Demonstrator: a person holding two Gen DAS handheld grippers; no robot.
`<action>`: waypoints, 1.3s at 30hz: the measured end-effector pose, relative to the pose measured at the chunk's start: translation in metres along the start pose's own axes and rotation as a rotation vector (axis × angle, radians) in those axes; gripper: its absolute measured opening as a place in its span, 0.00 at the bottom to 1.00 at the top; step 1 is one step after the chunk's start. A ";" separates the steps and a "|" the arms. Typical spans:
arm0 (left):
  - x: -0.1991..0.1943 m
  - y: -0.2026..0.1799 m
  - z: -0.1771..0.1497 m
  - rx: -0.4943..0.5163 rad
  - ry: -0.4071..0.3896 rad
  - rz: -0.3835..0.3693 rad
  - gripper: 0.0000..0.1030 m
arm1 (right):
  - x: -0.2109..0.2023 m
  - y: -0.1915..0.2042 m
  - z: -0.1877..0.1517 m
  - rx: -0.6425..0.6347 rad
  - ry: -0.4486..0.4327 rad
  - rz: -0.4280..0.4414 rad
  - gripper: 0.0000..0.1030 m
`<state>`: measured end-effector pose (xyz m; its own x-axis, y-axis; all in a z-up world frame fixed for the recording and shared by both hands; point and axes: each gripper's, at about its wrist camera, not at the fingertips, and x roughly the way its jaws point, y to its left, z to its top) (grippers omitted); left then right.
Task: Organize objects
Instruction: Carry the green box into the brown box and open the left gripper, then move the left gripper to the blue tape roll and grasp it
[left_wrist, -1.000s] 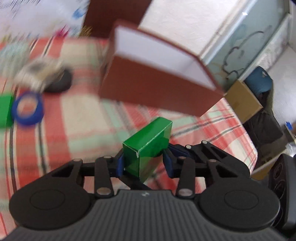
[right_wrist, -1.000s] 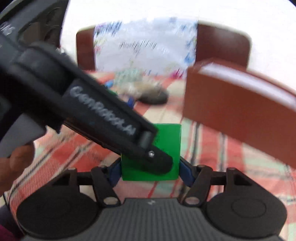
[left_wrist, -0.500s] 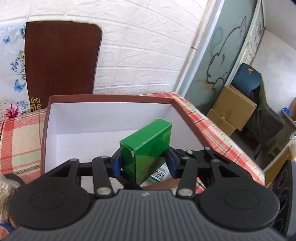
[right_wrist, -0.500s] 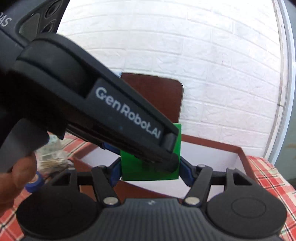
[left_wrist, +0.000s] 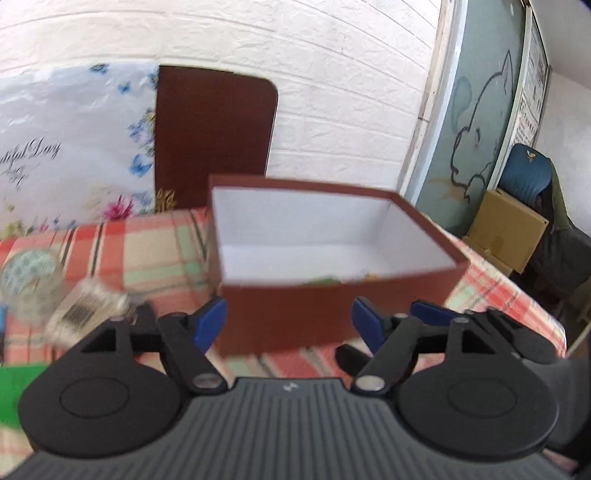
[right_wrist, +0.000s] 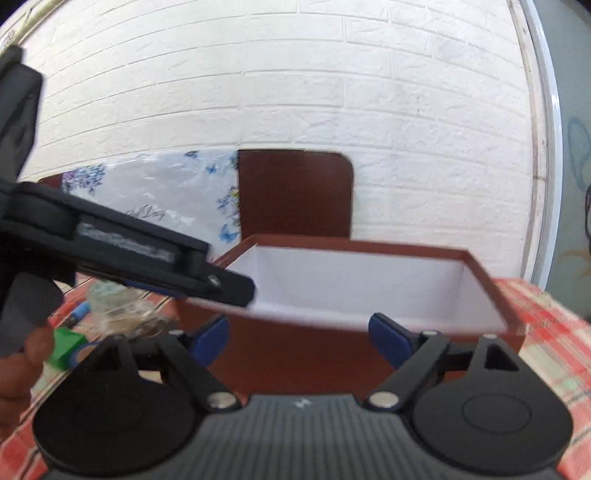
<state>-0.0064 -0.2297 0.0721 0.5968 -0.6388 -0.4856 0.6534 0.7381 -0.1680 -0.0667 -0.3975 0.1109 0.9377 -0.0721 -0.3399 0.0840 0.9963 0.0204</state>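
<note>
The box (left_wrist: 325, 314) looked like matt brown card outside, with a smooth white paper lining. A checked woven cloth (left_wrist: 147, 247) covered the bench. Each claw, left (left_wrist: 288, 323) and right (right_wrist: 299, 338), was matt black plastic with blue pads and shiny metal pivots. At twelve o'clock the wall (right_wrist: 332, 81) was rough white brick.

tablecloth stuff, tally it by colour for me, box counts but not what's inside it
brown: 1, the box
green: 1, a block
blue: 2, a tape ring and a pen-like stick
clear: 2, a jar and a packet, both blurred
total: 6
</note>
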 end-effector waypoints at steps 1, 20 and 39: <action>-0.006 0.006 -0.012 -0.013 0.024 0.011 0.74 | 0.004 0.007 -0.007 -0.003 0.041 0.029 0.84; -0.097 0.140 -0.108 -0.317 0.034 0.334 0.71 | 0.096 0.166 -0.012 -0.294 0.326 0.343 0.72; -0.046 0.049 -0.083 -0.309 0.222 -0.113 0.69 | -0.052 0.072 -0.062 -0.219 0.330 0.210 0.67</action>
<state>-0.0405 -0.1465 0.0151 0.3916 -0.6822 -0.6174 0.5183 0.7180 -0.4646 -0.1304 -0.3195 0.0722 0.7662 0.1161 -0.6321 -0.2034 0.9768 -0.0671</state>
